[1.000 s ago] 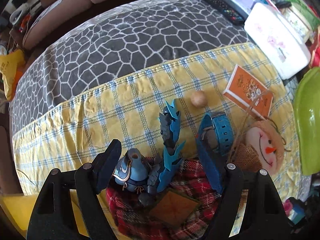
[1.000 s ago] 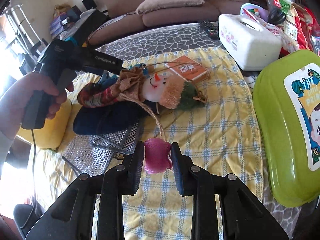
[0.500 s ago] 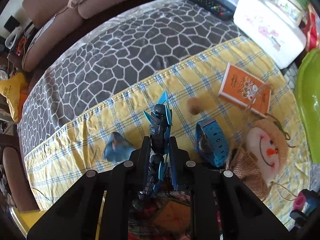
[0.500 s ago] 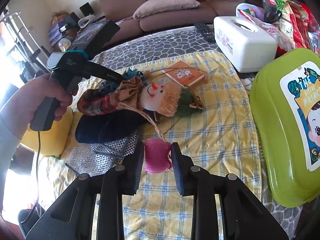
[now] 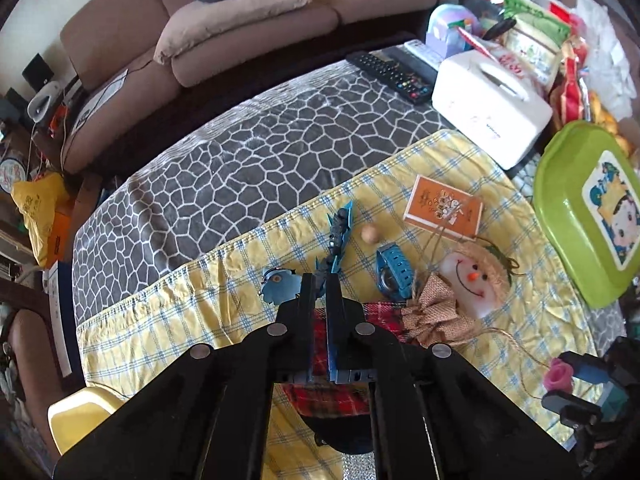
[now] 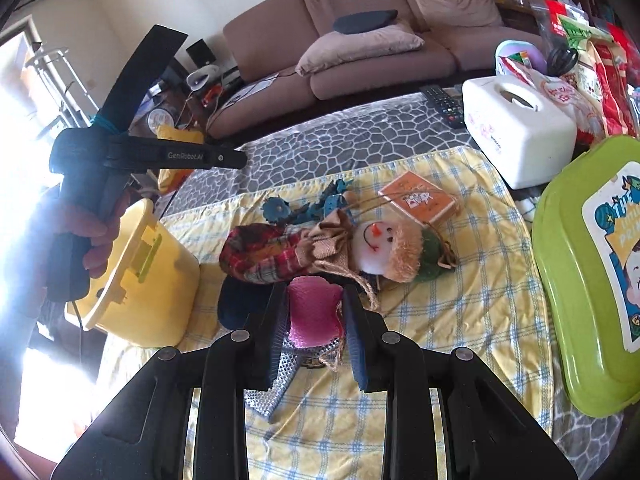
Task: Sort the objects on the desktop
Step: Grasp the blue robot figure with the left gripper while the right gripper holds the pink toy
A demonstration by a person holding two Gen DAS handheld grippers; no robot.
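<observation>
Jaws of the left gripper (image 5: pixel 319 278) have just been closing and stand pressed almost together, with only a thin slit between them. Nothing shows in that slit but red plaid from the doll (image 5: pixel 472 280) below. The blue toy (image 5: pixel 338 232) lies on the yellow cloth (image 5: pixel 200 312) just past the fingertips, and whether it touches them is hard to tell. In the right wrist view this gripper hangs high over the table with a bare tip, and the toy lies on the cloth behind the doll. A loose blue part (image 5: pixel 280 284) sits just left of the fingertips.

Narrowly parted, the right gripper (image 6: pixel 314 290) has its pads pressed on both sides of a pink rose (image 6: pixel 316 312), held clear of the cloth. Twine from the doll runs beside it; where the twine ends cannot be made out.

A watch (image 5: pixel 394 272), a wooden ball (image 5: pixel 370 235) and an orange box (image 5: pixel 442 207) lie near the toy. A yellow bin (image 6: pixel 152 280) stands at the table's left edge.

The left gripper's arms hide the doll's lower body. A silver mesh piece (image 6: pixel 280 384) is half covered by the right gripper. Glare washes out the hand (image 6: pixel 92 240) on the left gripper's handle. A green lid (image 5: pixel 580 216) is cut off at the right edge.
</observation>
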